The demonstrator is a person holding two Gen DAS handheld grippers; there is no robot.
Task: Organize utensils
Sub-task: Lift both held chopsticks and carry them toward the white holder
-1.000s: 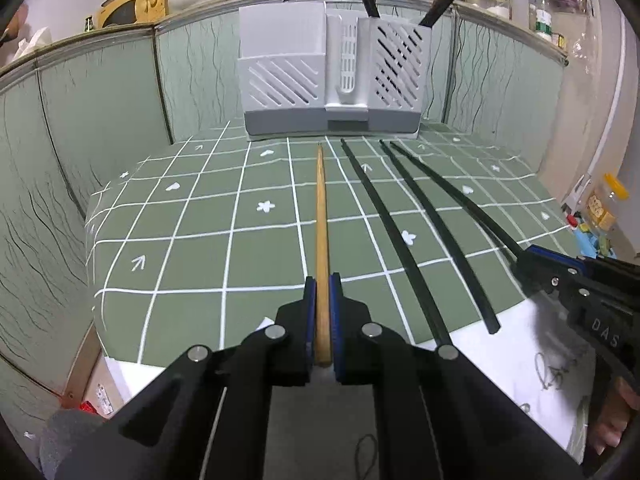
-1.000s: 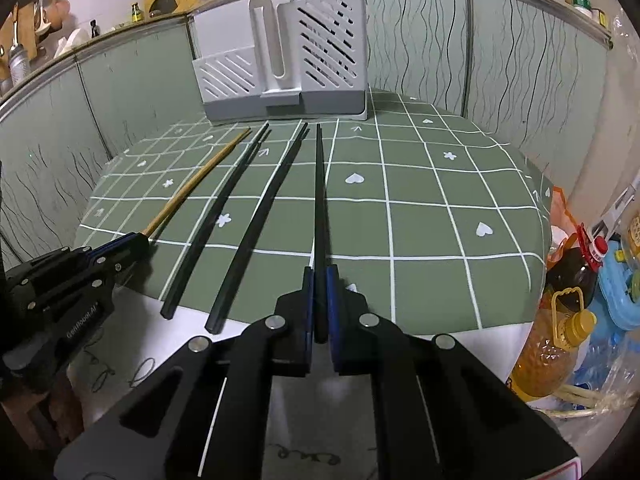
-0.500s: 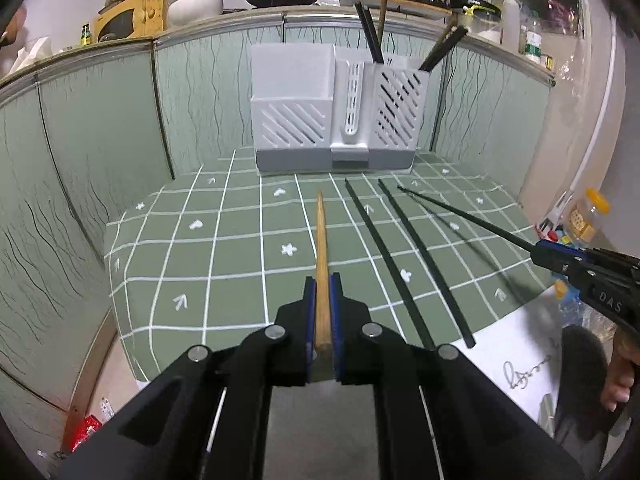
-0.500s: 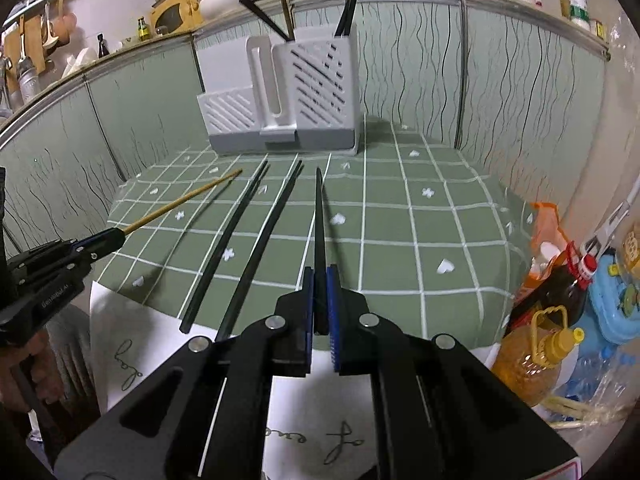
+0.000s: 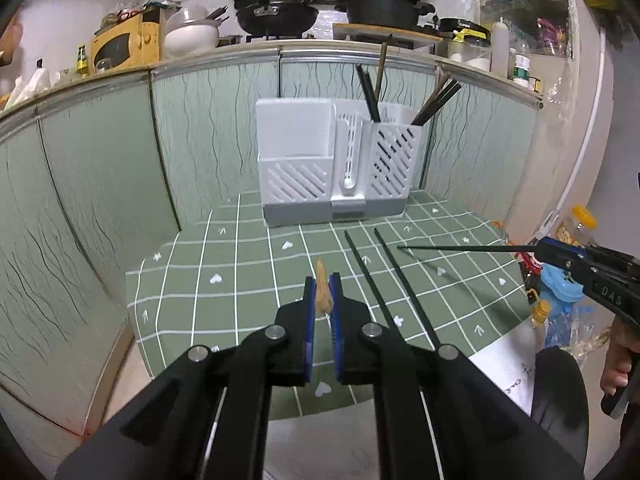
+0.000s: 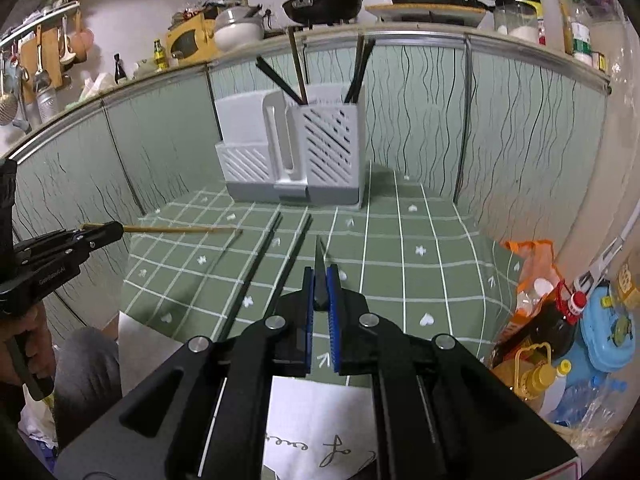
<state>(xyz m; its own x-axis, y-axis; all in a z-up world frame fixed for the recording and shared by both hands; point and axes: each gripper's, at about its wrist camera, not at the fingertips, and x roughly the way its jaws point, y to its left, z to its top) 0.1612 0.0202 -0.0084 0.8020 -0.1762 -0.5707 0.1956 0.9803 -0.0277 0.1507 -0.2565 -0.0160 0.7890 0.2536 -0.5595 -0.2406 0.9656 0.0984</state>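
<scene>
My left gripper (image 5: 322, 285) is shut on a wooden chopstick (image 5: 322, 294), held off the green checked tablecloth (image 5: 240, 280) and pointing away from the camera. In the right wrist view that left gripper (image 6: 114, 230) holds the wooden chopstick (image 6: 180, 229) level above the cloth. My right gripper (image 6: 319, 280) is shut on a black chopstick (image 6: 319, 266), also lifted; from the left wrist view the right gripper (image 5: 542, 251) carries the black chopstick (image 5: 460, 248) in the air. Two black chopsticks (image 5: 370, 280) (image 6: 256, 272) lie on the cloth. A white slotted utensil holder (image 5: 336, 172) (image 6: 292, 152) stands at the back with several chopsticks in its right compartment.
Green panels (image 5: 100, 184) wall the table on the left, back and right. A white paper (image 6: 320, 432) lies at the near edge. Bottles and bags (image 6: 560, 320) crowd the floor past the right edge. Pots and jars sit on the ledge (image 5: 280, 16) behind.
Both grippers have risen, each lifting its chopstick off the cloth. The two black chopsticks on the table have not moved.
</scene>
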